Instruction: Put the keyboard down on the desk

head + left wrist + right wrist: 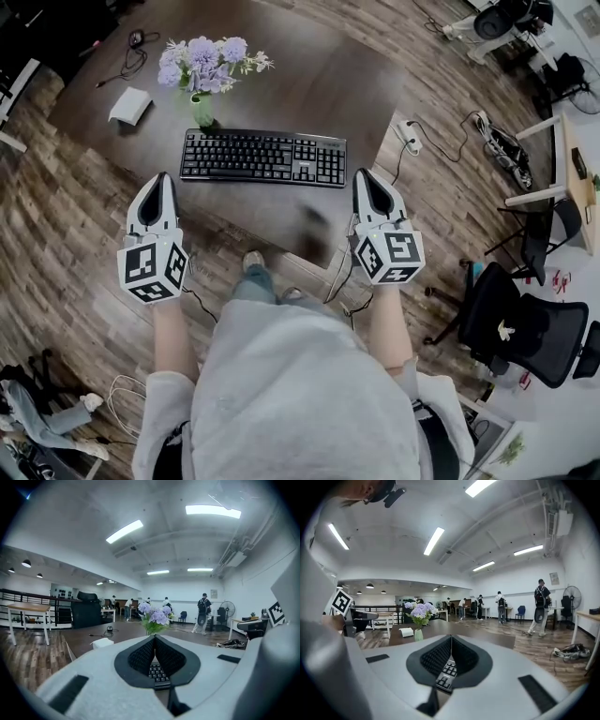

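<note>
A black keyboard lies flat on the dark brown desk, just in front of a vase of purple flowers. My left gripper hovers off the keyboard's near left corner, jaws shut with nothing between them. Off the near right corner my right gripper is likewise shut and empty. Neither touches the keyboard. In the left gripper view a strip of keyboard shows below the closed left gripper. The right gripper view shows the same keyboard under the closed right gripper.
A white box sits at the desk's left, with a cable behind it. A power strip lies on the wooden floor by the desk's right edge. A black office chair stands at the right. People stand far off in the room.
</note>
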Demonstrator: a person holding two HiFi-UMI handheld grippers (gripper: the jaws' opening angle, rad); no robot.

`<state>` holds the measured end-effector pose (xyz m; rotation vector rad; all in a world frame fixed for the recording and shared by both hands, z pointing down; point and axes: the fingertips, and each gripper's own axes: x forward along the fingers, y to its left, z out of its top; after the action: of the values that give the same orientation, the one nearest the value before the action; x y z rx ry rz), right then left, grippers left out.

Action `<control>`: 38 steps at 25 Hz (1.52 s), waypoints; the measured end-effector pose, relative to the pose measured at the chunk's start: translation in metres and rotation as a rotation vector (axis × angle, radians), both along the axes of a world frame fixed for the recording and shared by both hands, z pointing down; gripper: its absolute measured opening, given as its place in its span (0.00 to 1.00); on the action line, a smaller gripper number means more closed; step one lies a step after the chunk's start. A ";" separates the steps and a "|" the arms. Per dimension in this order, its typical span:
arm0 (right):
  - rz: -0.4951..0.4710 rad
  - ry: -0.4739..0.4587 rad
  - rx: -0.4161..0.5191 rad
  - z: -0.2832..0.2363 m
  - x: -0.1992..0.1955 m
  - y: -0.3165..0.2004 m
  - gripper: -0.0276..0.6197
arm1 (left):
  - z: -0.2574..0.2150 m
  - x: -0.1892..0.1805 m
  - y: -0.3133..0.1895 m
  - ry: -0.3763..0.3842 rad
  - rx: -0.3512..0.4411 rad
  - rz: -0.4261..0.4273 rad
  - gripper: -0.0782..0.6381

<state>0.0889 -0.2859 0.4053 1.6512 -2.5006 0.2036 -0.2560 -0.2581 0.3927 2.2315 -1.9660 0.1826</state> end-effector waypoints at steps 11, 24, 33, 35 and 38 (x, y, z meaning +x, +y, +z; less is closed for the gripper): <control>-0.018 -0.025 0.081 -0.037 0.013 0.040 0.06 | -0.048 0.018 0.048 0.003 0.104 -0.020 0.12; -0.033 -0.030 0.182 -0.078 0.033 0.085 0.06 | -0.086 0.044 0.096 -0.015 0.199 -0.044 0.12; -0.032 -0.052 0.216 -0.090 0.046 0.107 0.07 | -0.109 0.053 0.127 -0.030 0.271 -0.075 0.12; -0.033 -0.051 0.230 -0.095 0.048 0.112 0.07 | -0.115 0.055 0.133 -0.031 0.288 -0.078 0.12; -0.031 -0.053 0.255 -0.104 0.052 0.118 0.07 | -0.122 0.060 0.139 -0.037 0.307 -0.074 0.12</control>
<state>0.1404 -0.1684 0.3016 1.7139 -2.6846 -0.0792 -0.1959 -0.1188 0.2707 2.3414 -2.2229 -0.0943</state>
